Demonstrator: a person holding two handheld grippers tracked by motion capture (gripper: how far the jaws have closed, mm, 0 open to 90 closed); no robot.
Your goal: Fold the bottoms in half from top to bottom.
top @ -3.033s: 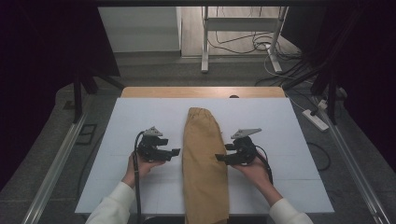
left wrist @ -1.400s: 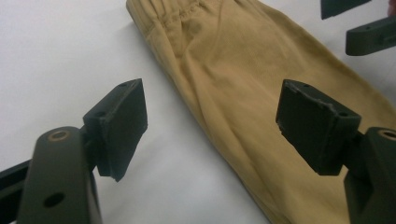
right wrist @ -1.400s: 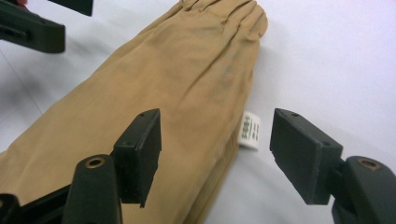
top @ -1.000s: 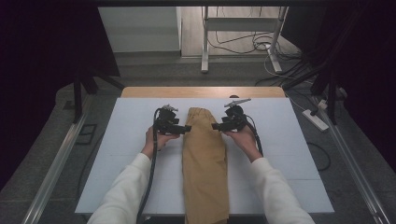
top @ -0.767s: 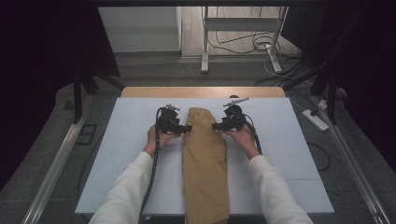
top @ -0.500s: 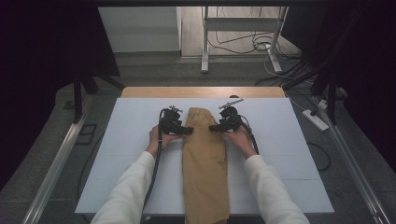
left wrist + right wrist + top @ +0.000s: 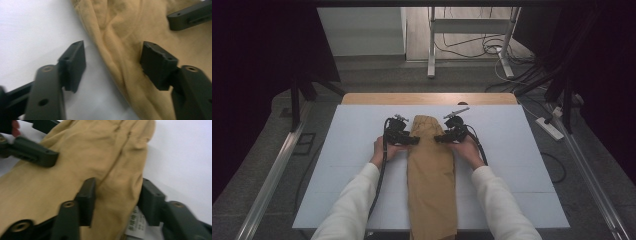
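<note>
A long tan garment, folded lengthways, lies down the middle of the white table. My left gripper is set at the garment's left edge near its far end. In the left gripper view its jaws have just been closing; one stands on the table, the other on the cloth, with the rumpled edge between them and a gap still showing. My right gripper is at the right edge. Its jaws have also just been closing, and a bulge of cloth lies between them.
A white label sticks out from under the garment by my right gripper. A wooden strip runs along the table's far edge. Metal rails flank the table. Cables and a power strip lie on the floor at the right.
Both hands went from mid-table to the garment's far end, then moved inward onto its two edges. Both pairs of jaws stand narrower than a second ago.
</note>
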